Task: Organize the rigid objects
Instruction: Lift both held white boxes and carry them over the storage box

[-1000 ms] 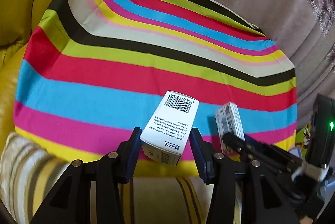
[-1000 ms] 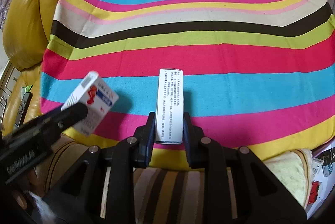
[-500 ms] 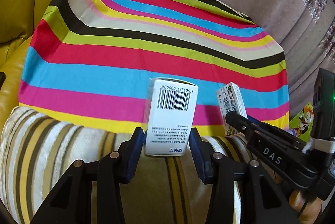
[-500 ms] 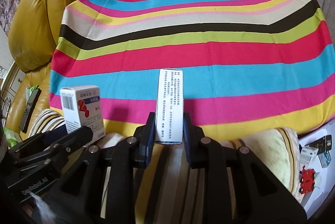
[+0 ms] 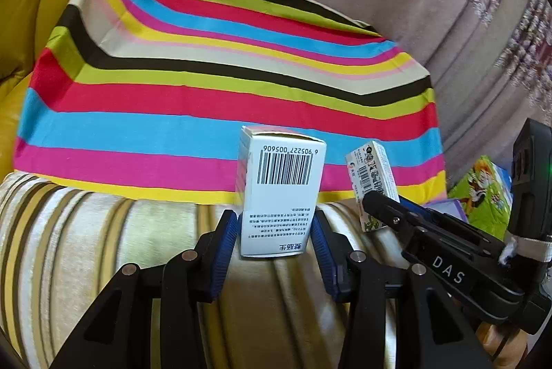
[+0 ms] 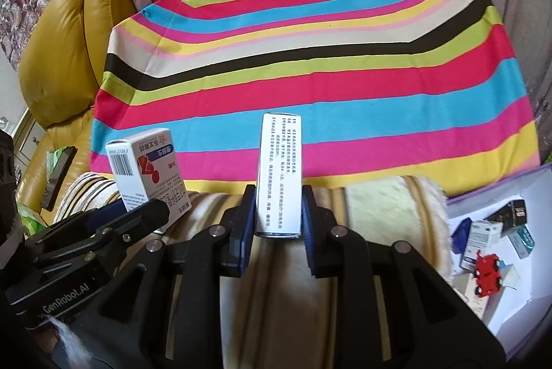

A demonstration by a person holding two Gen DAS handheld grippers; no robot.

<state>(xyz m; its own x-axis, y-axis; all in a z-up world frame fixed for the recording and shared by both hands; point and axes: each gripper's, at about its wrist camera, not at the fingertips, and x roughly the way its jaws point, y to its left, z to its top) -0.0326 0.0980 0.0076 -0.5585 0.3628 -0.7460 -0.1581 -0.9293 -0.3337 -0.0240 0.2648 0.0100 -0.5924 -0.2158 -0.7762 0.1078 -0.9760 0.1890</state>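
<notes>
**Ann:** Both boxes have come back off the striped cloth (image 5: 214, 99) since a second ago, and now they hang over the striped cushion (image 5: 86, 231) at its near edge.

**Ben:** Start with the barcode box (image 5: 281, 193). It stands upright in the left gripper (image 5: 276, 231), blue pads pressed on its two sides, barcode face toward the camera.

**Ann:** And the narrow white box (image 6: 280, 175) sits just as upright in the right gripper (image 6: 277, 213), fingers clamped on its broad faces, printed edge facing us.

**Ben:** From the right wrist view the barcode box (image 6: 148, 175) shows at the left, red mark on its front, tilted a little.

**Ann:** From the left view, the narrow white box (image 5: 372, 186) shows at the right, leaning.

**Ben:** Further out, an open tray (image 6: 531, 300) of small packages lies at the right, beside the cushion. Yellow leather armchair (image 6: 65, 58) at the left, a phone (image 6: 57, 175) lying on it.
</notes>
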